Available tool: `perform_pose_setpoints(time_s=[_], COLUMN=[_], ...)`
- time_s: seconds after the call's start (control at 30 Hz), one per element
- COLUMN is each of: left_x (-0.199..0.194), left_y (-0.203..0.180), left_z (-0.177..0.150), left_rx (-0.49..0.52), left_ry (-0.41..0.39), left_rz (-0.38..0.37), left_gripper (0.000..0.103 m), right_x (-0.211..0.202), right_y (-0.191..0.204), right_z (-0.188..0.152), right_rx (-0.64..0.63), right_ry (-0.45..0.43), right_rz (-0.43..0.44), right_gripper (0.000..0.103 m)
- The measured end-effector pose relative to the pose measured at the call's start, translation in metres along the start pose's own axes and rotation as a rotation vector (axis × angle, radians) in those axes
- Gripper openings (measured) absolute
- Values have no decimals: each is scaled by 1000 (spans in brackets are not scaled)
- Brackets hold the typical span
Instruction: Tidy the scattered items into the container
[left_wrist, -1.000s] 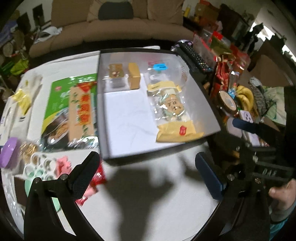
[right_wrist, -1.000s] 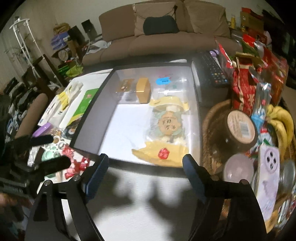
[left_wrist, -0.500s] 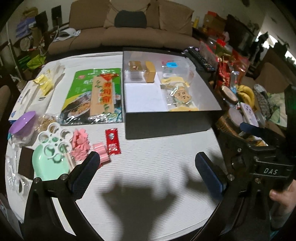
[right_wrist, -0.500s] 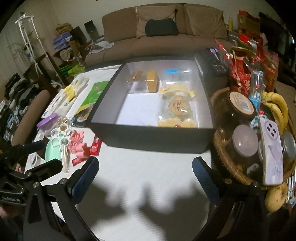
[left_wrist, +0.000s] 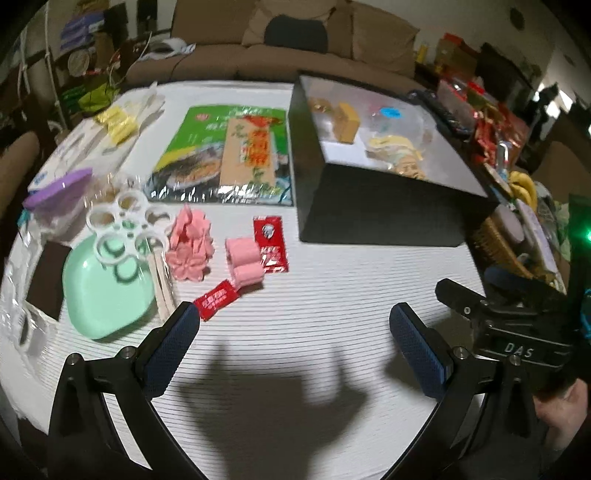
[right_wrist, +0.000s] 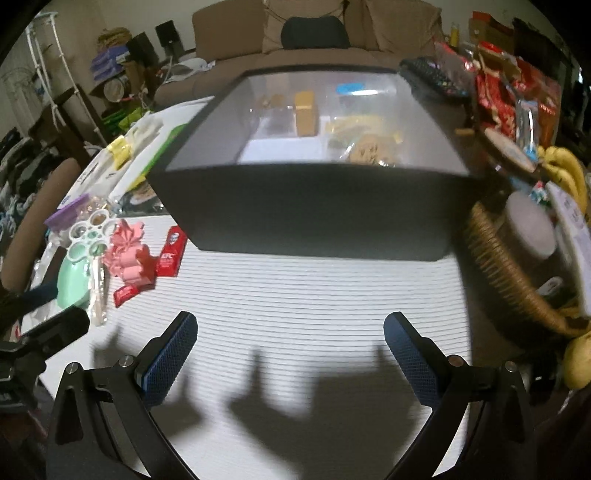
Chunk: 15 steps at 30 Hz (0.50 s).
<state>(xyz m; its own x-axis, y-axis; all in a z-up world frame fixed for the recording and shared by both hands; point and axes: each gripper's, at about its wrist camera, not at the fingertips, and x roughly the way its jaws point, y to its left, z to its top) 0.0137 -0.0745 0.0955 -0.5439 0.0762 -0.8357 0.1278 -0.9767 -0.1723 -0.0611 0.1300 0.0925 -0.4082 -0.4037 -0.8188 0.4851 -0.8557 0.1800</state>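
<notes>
1. Hovering over bare tablecloth (left_wrist: 314, 314), the left gripper (left_wrist: 291, 332) had its fingers spread wide with nothing between them.
2. Right gripper (right_wrist: 290, 339) likewise stood fully released and empty above the cloth, facing the near wall of the black box (right_wrist: 314, 210).
3. Box sat on the table's far right part; inside lay a yellow block (right_wrist: 306, 112) and a clear bag of snacks (right_wrist: 369, 147).
4. Scattered items lay left of the box: red sauce packet (left_wrist: 271, 243), pink roll (left_wrist: 243, 260) touching it, pink flower piece (left_wrist: 190, 245), small red wrapper (left_wrist: 216, 301) just beside the left fingertip, mint dish (left_wrist: 103, 291), green food bag (left_wrist: 229, 155).
5. Wicker basket (right_wrist: 495, 258) stood right of the box.
</notes>
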Motion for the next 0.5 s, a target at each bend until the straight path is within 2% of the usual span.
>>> perform_pose_setpoints(time_s=[0.13, 0.5], left_x=[27, 80], left_y=[12, 30], left_z=[-10, -23], left_rx=[1, -4], left_ry=[8, 25], left_rz=[42, 88], left_gripper=[103, 103], right_x=[22, 74], right_y=[8, 14], right_z=[-9, -31], right_rx=[4, -34], right_ry=[-12, 26], right_rz=[5, -82], right_gripper=[103, 103])
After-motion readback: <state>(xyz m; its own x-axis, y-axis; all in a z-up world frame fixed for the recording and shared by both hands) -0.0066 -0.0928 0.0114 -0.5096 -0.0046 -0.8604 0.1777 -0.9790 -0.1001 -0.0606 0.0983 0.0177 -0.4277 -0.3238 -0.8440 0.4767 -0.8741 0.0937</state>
